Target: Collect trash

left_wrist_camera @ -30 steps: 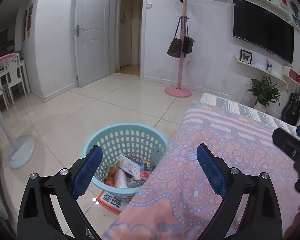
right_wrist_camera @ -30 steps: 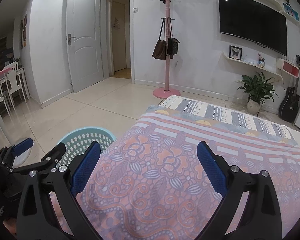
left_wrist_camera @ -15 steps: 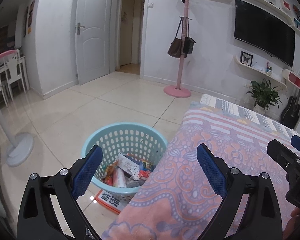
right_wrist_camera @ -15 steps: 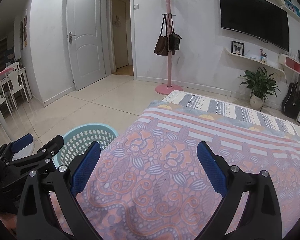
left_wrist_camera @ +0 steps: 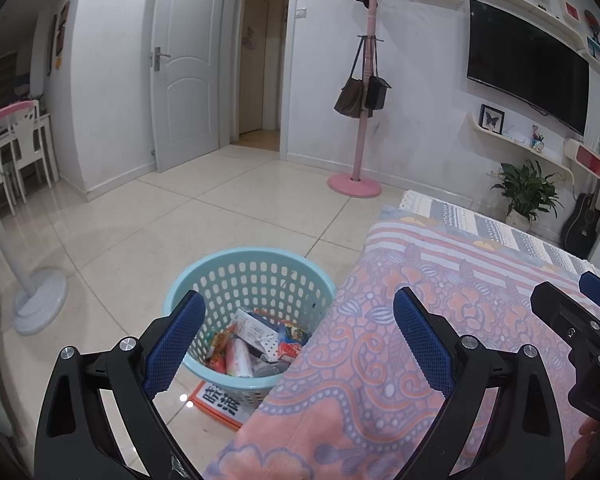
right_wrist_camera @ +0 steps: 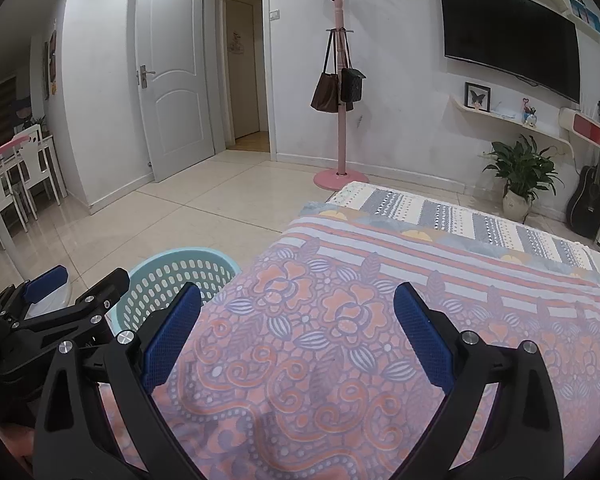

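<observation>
The trash [left_wrist_camera: 256, 344], packets and wrappers, lies in a pale blue basket [left_wrist_camera: 252, 258] on the tiled floor [left_wrist_camera: 204, 232], touching the near left edge of the bed [right_wrist_camera: 340, 320] with its floral cover. A printed card [left_wrist_camera: 220, 402] pokes out from under the basket. Your left tool [left_wrist_camera: 296, 340] hangs above the basket and bed edge, jaws wide apart and empty. Your right tool [right_wrist_camera: 296, 336] hangs over the bed, also spread wide, gripping nothing.
</observation>
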Demonstrator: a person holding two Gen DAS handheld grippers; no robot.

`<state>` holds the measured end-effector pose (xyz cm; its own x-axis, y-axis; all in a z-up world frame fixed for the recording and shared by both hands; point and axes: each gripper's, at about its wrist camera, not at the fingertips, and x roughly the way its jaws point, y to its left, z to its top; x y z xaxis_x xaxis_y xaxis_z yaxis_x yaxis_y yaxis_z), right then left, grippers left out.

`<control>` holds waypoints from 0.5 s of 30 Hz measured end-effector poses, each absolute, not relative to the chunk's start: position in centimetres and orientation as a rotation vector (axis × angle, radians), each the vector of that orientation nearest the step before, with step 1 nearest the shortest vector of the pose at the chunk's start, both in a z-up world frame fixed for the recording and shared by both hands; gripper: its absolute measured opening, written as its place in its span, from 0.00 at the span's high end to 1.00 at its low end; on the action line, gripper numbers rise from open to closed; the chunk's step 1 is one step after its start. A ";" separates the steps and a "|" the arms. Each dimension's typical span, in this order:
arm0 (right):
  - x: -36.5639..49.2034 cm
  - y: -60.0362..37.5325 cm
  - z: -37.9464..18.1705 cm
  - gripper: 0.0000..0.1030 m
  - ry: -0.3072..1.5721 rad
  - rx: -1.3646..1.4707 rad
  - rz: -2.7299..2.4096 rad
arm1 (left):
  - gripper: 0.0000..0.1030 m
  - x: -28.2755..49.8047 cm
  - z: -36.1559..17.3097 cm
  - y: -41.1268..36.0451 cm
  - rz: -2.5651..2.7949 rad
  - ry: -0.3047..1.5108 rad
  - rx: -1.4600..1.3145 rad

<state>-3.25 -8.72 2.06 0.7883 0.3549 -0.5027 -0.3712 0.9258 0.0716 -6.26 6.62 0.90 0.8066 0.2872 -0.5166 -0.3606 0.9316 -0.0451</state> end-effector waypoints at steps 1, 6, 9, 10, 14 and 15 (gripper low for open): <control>-3.2 -8.7 2.0 0.10 0.537 -0.030 0.393 | 0.10 -6.3 0.9 6.6 0.348 0.528 -0.143; -3.2 -8.7 2.0 0.10 0.537 -0.028 0.394 | 0.10 -6.4 1.0 6.5 0.348 0.526 -0.142; -3.1 -8.6 1.9 0.10 0.539 -0.030 0.394 | 0.10 -6.3 1.0 6.6 0.346 0.526 -0.141; -3.1 -8.6 2.0 0.10 0.539 -0.030 0.393 | 0.10 -6.4 1.0 6.6 0.346 0.525 -0.142; -3.1 -8.4 1.8 0.10 0.537 -0.038 0.394 | 0.10 -6.4 1.1 6.6 0.347 0.525 -0.141; -3.1 -8.4 1.8 0.10 0.538 -0.037 0.396 | 0.10 -6.4 1.1 6.6 0.347 0.525 -0.141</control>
